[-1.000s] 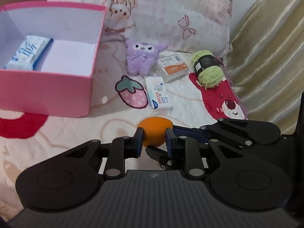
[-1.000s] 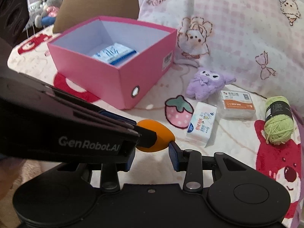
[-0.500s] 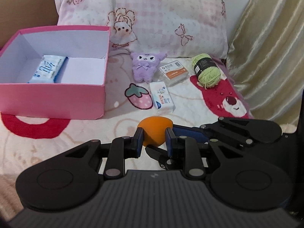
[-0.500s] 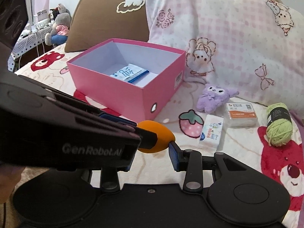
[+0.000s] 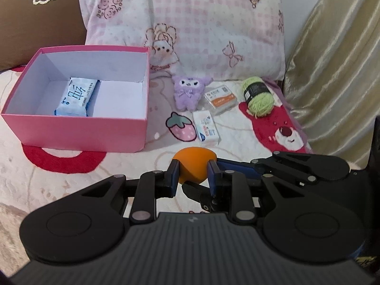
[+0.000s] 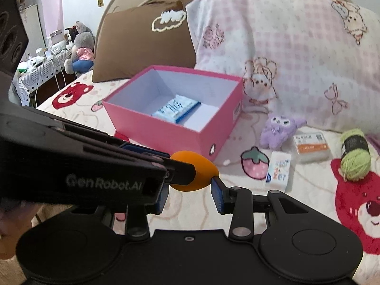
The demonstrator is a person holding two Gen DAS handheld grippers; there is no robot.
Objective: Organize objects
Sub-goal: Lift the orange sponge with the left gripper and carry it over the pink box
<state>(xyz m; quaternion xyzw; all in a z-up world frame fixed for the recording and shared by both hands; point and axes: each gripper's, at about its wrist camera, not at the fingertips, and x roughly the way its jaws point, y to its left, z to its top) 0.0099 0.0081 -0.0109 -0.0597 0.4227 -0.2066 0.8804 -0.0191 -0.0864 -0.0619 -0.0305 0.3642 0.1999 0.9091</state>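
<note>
An orange egg-shaped sponge (image 5: 193, 163) hangs above the bed. My left gripper (image 5: 193, 175) is shut on it, a pad pressed to each side. My right gripper (image 6: 190, 194) comes in from the right and is closed on the same sponge (image 6: 201, 173); its right pad touches the sponge's tip, while its left pad is partly hidden behind the left gripper's fingers (image 6: 180, 172). The open pink box (image 5: 78, 130) stands at the left with a blue-and-white tissue pack (image 5: 76, 97) inside.
On the bedspread right of the box lie a purple plush (image 5: 188, 92), a small white tissue pack (image 5: 205, 128), a clear case with an orange label (image 5: 220, 96) and green yarn (image 5: 258, 96). Pillows stand behind, a gold curtain (image 5: 332, 71) at the right.
Both grippers have risen together with the orange sponge. The box and the loose items now sit lower and farther off, and more of the pillows shows.
</note>
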